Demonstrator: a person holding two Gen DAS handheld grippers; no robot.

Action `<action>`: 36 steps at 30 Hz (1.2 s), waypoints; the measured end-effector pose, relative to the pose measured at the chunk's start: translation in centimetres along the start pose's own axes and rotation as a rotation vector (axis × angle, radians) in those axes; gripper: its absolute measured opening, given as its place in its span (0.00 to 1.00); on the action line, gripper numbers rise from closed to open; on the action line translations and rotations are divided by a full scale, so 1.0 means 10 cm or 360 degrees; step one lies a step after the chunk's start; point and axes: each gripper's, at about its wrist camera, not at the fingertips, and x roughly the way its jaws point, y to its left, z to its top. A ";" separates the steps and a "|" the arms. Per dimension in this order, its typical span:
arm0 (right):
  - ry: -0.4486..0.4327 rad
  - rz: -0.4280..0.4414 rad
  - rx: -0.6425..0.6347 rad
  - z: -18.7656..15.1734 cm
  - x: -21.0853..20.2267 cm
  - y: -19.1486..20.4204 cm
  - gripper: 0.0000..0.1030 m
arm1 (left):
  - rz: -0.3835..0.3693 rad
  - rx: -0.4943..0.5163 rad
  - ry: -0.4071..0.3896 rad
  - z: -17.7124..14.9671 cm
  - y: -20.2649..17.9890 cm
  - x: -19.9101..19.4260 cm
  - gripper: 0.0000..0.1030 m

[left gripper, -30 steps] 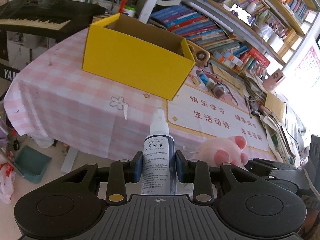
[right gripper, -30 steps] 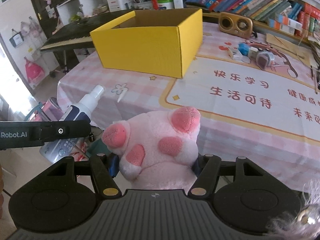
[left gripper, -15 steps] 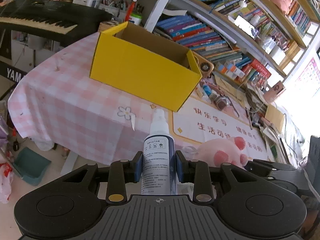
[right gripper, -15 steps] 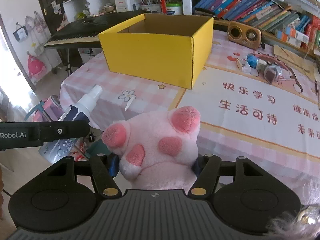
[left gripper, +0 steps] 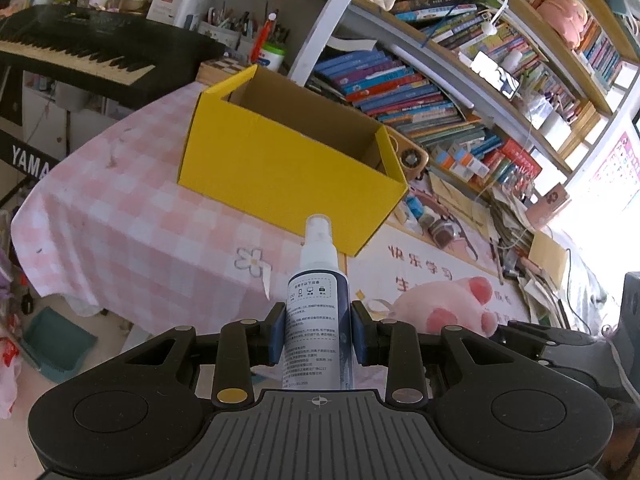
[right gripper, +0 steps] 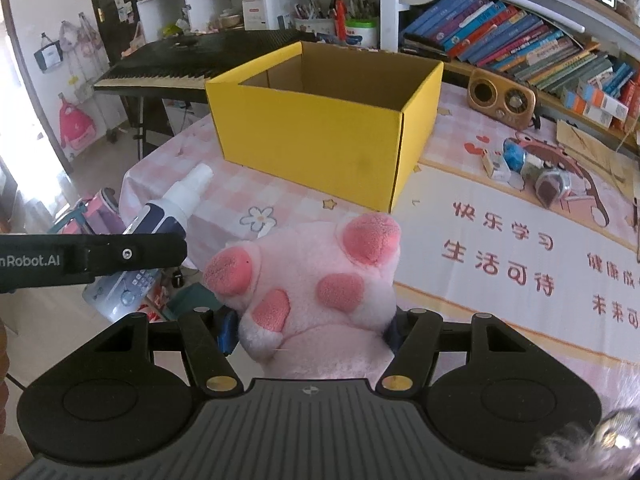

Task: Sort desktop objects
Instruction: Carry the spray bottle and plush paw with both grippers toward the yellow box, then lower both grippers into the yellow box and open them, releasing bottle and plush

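Left wrist view: left gripper (left gripper: pixel 318 334), jaws clenched on a spray bottle (left gripper: pixel 318 320) with small unreadable label print, nozzle toward the open yellow box (left gripper: pixel 288 168), the likely drop site. Right gripper (right gripper: pixel 312 330) clasps a pink plush paw (right gripper: pixel 316 280) above the bench (right gripper: pixel 500 280) edge. The keyboard (left gripper: pixel 80 52) reads "YAMA".

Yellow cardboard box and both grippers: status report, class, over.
Left gripper shut on white-capped spray bottle. Right gripper shut on pink plush paw. Yellow cardboard box open-topped ahead, nothing between.
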 end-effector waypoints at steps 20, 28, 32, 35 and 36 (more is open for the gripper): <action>-0.0363 0.0061 0.0053 1.22 0.17 -0.53 0.60 | 0.0070 0.0136 -0.0238 1.08 -0.25 0.47 0.30; -0.0411 0.0090 -0.0009 1.74 0.51 -0.75 0.60 | 0.0243 0.0165 -0.0231 1.52 -0.21 0.91 0.30; -0.0399 0.0120 -0.0047 1.96 0.73 -0.82 0.60 | 0.0365 0.0217 -0.0181 1.68 -0.15 1.18 0.30; -0.0350 0.0165 -0.0091 2.09 0.93 -0.83 0.60 | 0.0418 0.0218 -0.0114 1.70 -0.09 1.37 0.30; -0.0323 0.0179 -0.0106 2.14 1.02 -0.83 0.60 | 0.0435 0.0218 -0.0089 1.70 -0.08 1.44 0.30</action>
